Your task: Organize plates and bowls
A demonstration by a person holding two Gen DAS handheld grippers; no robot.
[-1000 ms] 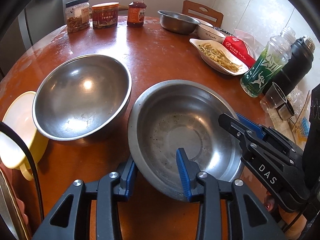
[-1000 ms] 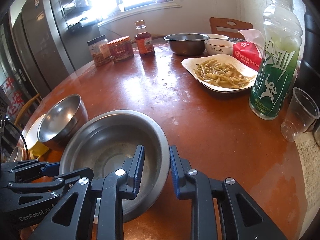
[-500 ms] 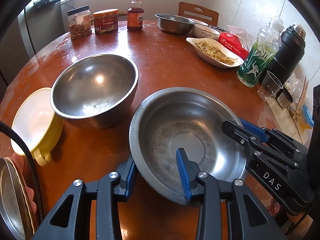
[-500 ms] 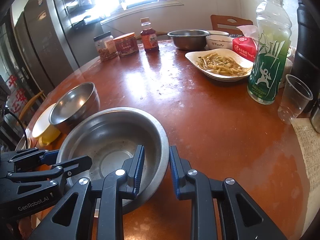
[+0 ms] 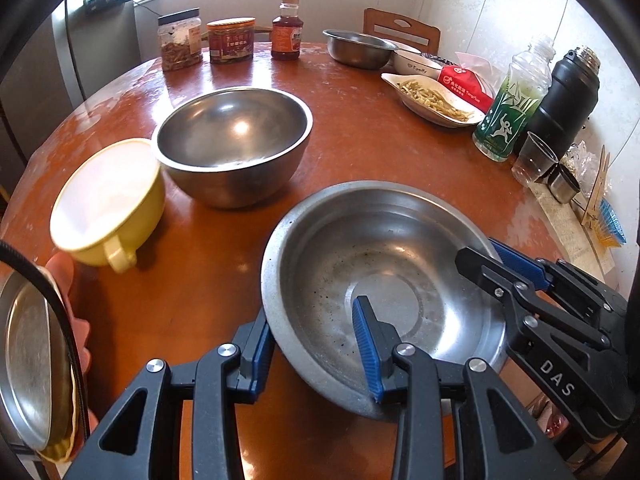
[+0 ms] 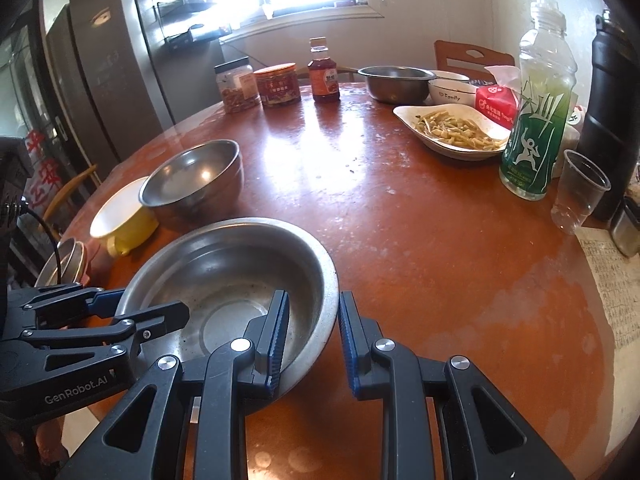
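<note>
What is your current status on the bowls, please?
Both grippers, left and right, shut on the wide bowl's rim. Bowl tilted. Deep bowl and yellow cup ahead left.

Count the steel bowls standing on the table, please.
3: the wide bowl at the near edge, the deep bowl beside the yellow cup, the far bowl near the chair. Others may be hidden.

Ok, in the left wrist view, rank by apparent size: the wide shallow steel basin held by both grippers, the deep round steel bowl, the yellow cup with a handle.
1. Wide shallow steel basin, largest, though nearest the camera.
2. Deep round steel bowl.
3. Yellow cup with a handle, close behind the bowl; fisheye stretch makes that gap unsure.
</note>
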